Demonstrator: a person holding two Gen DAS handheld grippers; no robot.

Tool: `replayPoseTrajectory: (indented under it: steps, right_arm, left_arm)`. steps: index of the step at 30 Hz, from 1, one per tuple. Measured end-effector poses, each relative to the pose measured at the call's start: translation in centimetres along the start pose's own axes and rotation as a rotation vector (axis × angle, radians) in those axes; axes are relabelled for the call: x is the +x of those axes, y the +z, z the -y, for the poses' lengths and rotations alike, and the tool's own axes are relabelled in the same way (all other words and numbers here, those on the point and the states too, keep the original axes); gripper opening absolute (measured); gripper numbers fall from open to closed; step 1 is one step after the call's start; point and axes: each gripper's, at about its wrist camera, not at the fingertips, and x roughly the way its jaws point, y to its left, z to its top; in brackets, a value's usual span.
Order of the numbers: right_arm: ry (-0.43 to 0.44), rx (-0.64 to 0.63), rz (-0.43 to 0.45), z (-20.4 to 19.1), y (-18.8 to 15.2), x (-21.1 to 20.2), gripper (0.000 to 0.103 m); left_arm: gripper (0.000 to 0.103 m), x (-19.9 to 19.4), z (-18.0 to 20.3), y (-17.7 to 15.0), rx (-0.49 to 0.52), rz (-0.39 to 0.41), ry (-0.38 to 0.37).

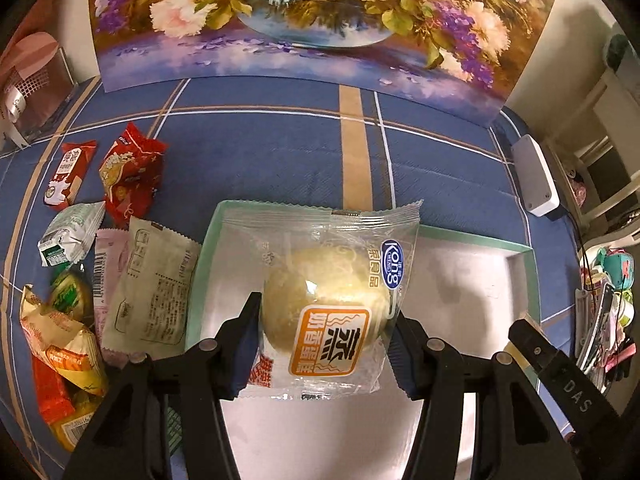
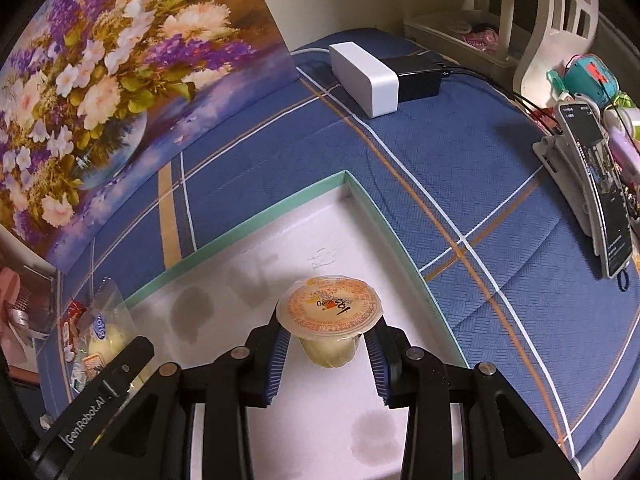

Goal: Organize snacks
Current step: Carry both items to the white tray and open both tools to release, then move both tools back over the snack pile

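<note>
My left gripper (image 1: 326, 334) is shut on a clear-wrapped round pastry (image 1: 326, 308) with an orange label, held over the left part of a white tray with a green rim (image 1: 472, 236). In the right wrist view, my right gripper (image 2: 326, 350) is shut on a small jelly cup (image 2: 330, 316) with an orange foil lid, held over the same tray (image 2: 256, 224). The pastry (image 2: 106, 330) and part of the left gripper's body show at the lower left of that view. Part of the right gripper's body shows at the right edge of the left wrist view.
Several loose snack packets (image 1: 132, 176) lie on the blue checked cloth left of the tray. A flower painting (image 1: 304, 20) stands at the back. A white box (image 2: 362, 66) with a black adapter sits behind the tray, and a phone on a stand (image 2: 600, 184) is at the right.
</note>
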Motion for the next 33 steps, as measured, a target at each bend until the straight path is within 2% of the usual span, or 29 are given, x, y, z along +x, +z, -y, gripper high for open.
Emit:
replayPoseTrajectory:
  steps: [2,4,6,7,11,13,15,18,27,30,33]
  right_arm:
    - [-0.009,-0.008,0.003,-0.1,0.0,-0.2,0.040]
    - [-0.007,-0.015,0.009,-0.2,0.0,-0.5,0.043]
    - [-0.013,-0.026,0.019,-0.4,0.1,-1.0,0.062]
    - [-0.016,-0.032,0.025,-0.5,0.1,-1.2,0.065]
    - [-0.022,-0.055,0.029,-1.1,0.1,-1.8,0.066]
    - [-0.033,-0.069,0.029,-1.3,0.0,-1.9,0.071]
    - [-0.041,-0.077,0.027,-1.6,-0.1,-2.0,0.081]
    - [-0.044,-0.090,0.021,-1.9,-0.5,-2.0,0.085]
    - [-0.060,-0.124,0.007,-2.6,-1.9,-1.9,0.097]
    - [-0.070,-0.138,0.007,-2.8,-2.4,-2.0,0.098]
    - [-0.071,-0.152,0.014,-3.0,-2.9,-2.3,0.101]
  left_arm:
    - [0.060,-0.1,-0.1,0.1,-0.013,-0.017,-0.018]
    - [0.067,-0.5,-0.4,0.2,-0.029,-0.012,-0.030]
    - [0.073,-0.9,-0.6,0.2,-0.039,-0.011,-0.026]
    - [0.074,-1.1,-0.7,0.3,-0.040,-0.012,-0.026]
    - [0.074,-1.7,-1.3,0.3,-0.064,-0.015,-0.016]
    - [0.074,-2.0,-1.8,0.5,-0.080,-0.018,-0.006]
    - [0.077,-2.2,-2.4,0.5,-0.095,-0.022,0.011]
    - [0.087,-2.4,-3.3,0.4,-0.105,-0.021,0.047]
    - [0.088,-3.0,-5.0,-0.5,-0.069,0.021,0.182]
    - [0.088,-3.3,-5.9,-0.9,-0.080,0.029,0.190]
    - [0.094,-3.7,-6.7,-1.2,-0.084,0.046,0.203]
